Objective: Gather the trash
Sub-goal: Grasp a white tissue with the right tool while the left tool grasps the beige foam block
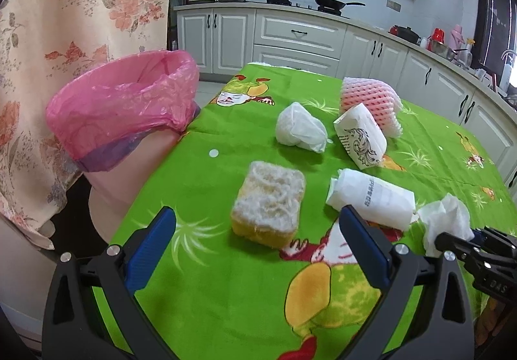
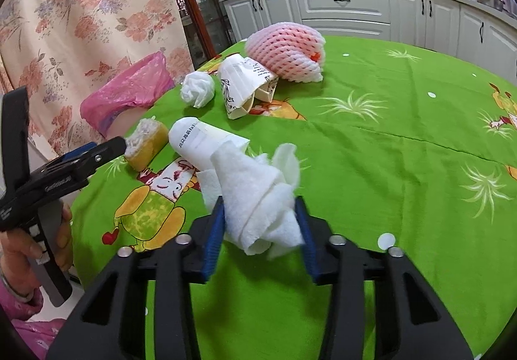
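On green tablecloth (image 2: 387,121) | my right gripper (image 2: 260,224) pinches crumpled tissue (image 2: 258,195) for binning | left gripper (image 1: 257,227) spread, nearing sponge (image 1: 268,205)

Soft paper towel (image 2: 258,198), matt cloth tablecloth (image 2: 387,150).

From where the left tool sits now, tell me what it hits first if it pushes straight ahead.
Most likely the sponge: it lies on the table just ahead of the open left tool, roughly centred between its fingers. Depth is hard to judge through the fisheye, so it might touch the tablecloth first.
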`<state>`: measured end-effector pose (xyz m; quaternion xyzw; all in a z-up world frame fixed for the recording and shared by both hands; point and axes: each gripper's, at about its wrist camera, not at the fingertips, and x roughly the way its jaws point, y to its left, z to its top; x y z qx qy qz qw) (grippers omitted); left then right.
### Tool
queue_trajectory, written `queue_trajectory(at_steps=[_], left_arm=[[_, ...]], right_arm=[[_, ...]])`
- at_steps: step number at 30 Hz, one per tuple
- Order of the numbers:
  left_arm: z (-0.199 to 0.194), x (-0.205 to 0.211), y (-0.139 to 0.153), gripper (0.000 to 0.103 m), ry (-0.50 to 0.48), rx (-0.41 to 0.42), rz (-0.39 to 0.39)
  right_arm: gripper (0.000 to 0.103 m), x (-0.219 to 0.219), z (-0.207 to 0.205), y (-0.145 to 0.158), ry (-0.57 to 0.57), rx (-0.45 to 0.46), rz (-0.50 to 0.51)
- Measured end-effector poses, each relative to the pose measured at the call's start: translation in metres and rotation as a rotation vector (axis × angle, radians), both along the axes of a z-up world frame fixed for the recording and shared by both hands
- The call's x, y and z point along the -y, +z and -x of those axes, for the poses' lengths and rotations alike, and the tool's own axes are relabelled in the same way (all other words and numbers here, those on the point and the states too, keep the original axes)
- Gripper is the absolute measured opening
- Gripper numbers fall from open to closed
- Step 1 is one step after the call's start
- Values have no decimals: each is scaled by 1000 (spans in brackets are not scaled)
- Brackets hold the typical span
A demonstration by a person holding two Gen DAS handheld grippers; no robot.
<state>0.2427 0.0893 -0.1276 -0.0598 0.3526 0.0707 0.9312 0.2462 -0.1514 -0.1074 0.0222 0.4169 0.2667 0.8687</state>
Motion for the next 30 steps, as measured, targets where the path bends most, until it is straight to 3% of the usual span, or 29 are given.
queue_trajectory(at_steps=[3,7,13,18,30], left_arm=[[-10,0,-3,97,-6,-17,2],[-22,2,-8,96,-15,-43,3],[-31,6,-15,75,-41,-69,-8],[-33,10,-21,50,-42,-87,-13],[-5,8,-6,46,-43,1,6]], right_arm=[[26,1,2,3,1,21,-7],[25,2,5,6,-3,43,-3],[25,5,4,6,-14,40,-17],[25,7,4,6,-23,34,-29],[25,9,6,8,-34,47,-33]])
